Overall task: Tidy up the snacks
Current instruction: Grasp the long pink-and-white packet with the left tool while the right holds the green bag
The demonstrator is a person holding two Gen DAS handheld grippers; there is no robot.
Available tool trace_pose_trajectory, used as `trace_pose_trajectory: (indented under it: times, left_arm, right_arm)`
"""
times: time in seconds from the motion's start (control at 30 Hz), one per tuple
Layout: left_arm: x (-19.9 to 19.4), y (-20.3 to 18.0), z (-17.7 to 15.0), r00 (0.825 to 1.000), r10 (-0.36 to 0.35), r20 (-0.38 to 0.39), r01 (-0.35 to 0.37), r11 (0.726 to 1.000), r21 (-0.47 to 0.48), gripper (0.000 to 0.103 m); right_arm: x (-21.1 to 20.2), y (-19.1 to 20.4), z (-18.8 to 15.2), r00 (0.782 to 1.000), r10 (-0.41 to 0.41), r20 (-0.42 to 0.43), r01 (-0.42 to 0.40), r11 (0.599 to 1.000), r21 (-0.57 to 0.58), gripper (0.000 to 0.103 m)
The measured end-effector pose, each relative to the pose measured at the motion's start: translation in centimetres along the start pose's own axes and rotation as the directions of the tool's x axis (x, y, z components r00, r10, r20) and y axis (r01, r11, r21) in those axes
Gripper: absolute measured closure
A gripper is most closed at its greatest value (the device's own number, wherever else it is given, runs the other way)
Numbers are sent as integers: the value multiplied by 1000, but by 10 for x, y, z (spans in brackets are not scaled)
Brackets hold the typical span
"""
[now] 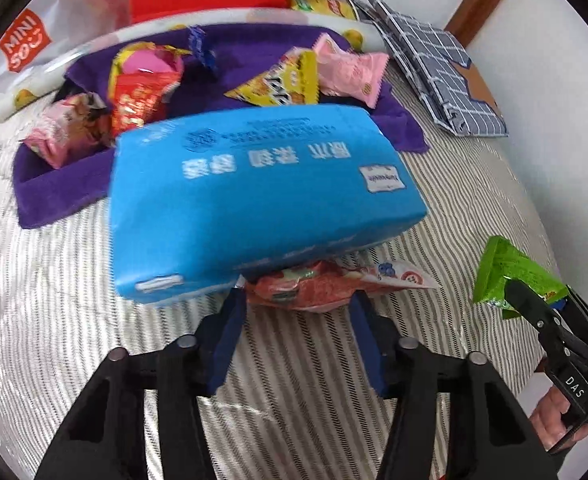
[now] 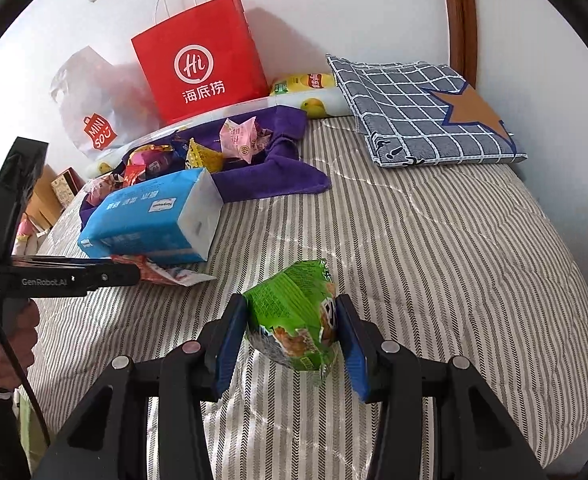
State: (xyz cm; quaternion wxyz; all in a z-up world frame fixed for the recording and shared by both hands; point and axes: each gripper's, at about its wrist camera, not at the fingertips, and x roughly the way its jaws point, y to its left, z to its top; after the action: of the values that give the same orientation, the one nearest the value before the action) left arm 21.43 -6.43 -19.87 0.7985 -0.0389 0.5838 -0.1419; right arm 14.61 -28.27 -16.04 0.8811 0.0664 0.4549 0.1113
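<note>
My left gripper (image 1: 298, 300) is shut on a red and white snack packet (image 1: 314, 286), held just above the striped bed under the near edge of a blue tissue pack (image 1: 253, 196); the packet also shows in the right wrist view (image 2: 161, 274). My right gripper (image 2: 291, 320) is shut on a green snack bag (image 2: 294, 316), lifted over the bed; the green bag also shows at the right of the left wrist view (image 1: 510, 272). Several wrapped snacks, such as a yellow packet (image 1: 281, 84) and a pink one (image 1: 350, 70), lie on a purple towel (image 1: 229, 52).
A red paper bag (image 2: 201, 60) and a white Miniso bag (image 2: 97, 120) stand against the wall behind the towel. A folded checked cloth (image 2: 426, 108) lies at the bed's far right. A yellow chips bag (image 2: 306, 82) lies by the wall.
</note>
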Motion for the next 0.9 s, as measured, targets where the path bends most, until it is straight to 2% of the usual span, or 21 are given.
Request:
trace_pose_trajectory:
  times: [0.1,0.2,0.3,0.47,0.6,0.9]
  left_arm:
    - [6,-7,0,999,-43,-25,43,999,8,58]
    - [9,-18,-3,996,-68,-49,70,997,37,59]
    - [4,-27,-5,998,-59,-33,62,995,74,59]
    - [-7,-28,-2,998,-58,9,57,995,78,56]
    - [-15,-28,0,999,-28,40,24,995,97,56]
    - [-7,-30,8,999,-13,39,8,995,104,55]
  right_arm:
    - [0,-2,-1,1000,3,2,-3,1000,5,60]
    - [-1,-8,-2,1000,4,5,-4,1000,24,60]
    - [-2,-14,-2,1000,0,5,0,999,36,60]
    - [-3,-17,-4,1000,0,1,0,999,40,60]
    - [-2,-19,-6,1000,2,-4,-2,999,40,60]
    - [3,-19,-7,1000,8,-19,-8,999,38,60]
